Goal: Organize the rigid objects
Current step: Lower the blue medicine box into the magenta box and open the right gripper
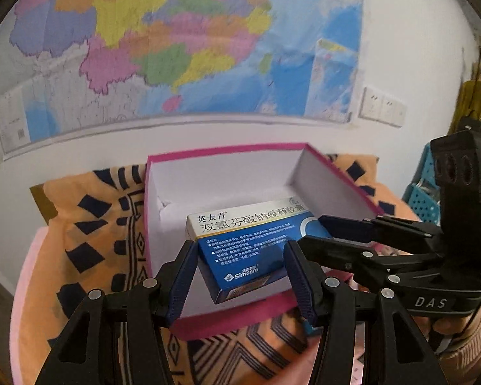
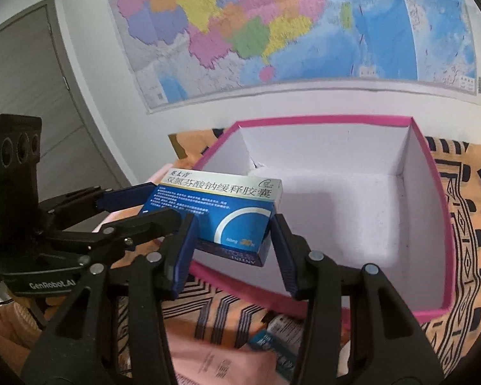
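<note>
A blue and white medicine box [image 1: 250, 247] hangs tilted over the near part of an open pink carton [image 1: 227, 150] with a white, bare inside. My left gripper [image 1: 240, 250] is shut on the box's near end, a pad on each side. From the right, my right gripper [image 1: 324, 234] clamps the box's other end. In the right wrist view the same medicine box [image 2: 227, 205] sits between the pads of my right gripper [image 2: 234, 224], the left gripper [image 2: 163, 203] grips its left end, and the pink carton [image 2: 324, 118] lies behind and below.
The carton rests on an orange cloth with a dark pattern [image 1: 89, 240] over a pink surface. A wall map [image 1: 176, 48] and sockets [image 1: 381, 106] are behind it, and a grey door [image 2: 32, 96] stands left. More packets [image 2: 272, 330] lie near the carton's front. A blue basket [image 1: 423, 192] stands right.
</note>
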The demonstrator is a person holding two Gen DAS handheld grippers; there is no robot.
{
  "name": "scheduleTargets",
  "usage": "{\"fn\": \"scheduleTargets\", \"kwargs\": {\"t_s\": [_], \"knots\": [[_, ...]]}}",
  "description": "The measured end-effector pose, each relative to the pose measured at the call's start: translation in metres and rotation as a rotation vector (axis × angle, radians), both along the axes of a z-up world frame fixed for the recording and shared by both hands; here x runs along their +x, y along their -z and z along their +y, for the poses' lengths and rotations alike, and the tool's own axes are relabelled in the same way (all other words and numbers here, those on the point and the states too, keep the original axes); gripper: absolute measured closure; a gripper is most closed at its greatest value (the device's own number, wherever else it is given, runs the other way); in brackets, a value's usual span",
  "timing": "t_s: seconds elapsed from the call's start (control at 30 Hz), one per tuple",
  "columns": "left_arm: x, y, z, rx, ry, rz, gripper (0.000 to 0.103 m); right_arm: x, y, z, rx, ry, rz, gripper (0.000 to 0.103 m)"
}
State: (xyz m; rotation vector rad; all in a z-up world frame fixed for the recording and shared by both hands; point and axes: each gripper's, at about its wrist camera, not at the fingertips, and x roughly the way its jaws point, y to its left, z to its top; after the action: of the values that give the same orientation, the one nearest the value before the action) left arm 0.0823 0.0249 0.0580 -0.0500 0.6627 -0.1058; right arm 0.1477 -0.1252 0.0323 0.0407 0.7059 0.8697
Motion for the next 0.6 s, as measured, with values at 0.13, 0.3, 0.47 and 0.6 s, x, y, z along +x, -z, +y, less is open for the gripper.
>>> {"fn": "scheduleTargets", "kwargs": {"t_s": [0.13,0.3,0.47,0.6], "knots": [[0.013,0.011,0.008,-0.019,-0.002,0.041,0.048,0.013,0.011,0.006,-0.02,0.009,0.032,0.053],[0.025,0.022,0.015,-0.027,-0.028,0.085,0.048,0.021,0.019,0.014,-0.043,0.0,0.059,0.053],[0.029,0.029,0.017,-0.031,-0.045,0.104,0.048,0.024,0.023,0.018,-0.054,0.009,0.069,0.053],[0.022,0.023,0.016,0.01,-0.08,0.061,0.047,0.02,0.02,0.012,-0.05,0.019,0.057,0.053]]}}
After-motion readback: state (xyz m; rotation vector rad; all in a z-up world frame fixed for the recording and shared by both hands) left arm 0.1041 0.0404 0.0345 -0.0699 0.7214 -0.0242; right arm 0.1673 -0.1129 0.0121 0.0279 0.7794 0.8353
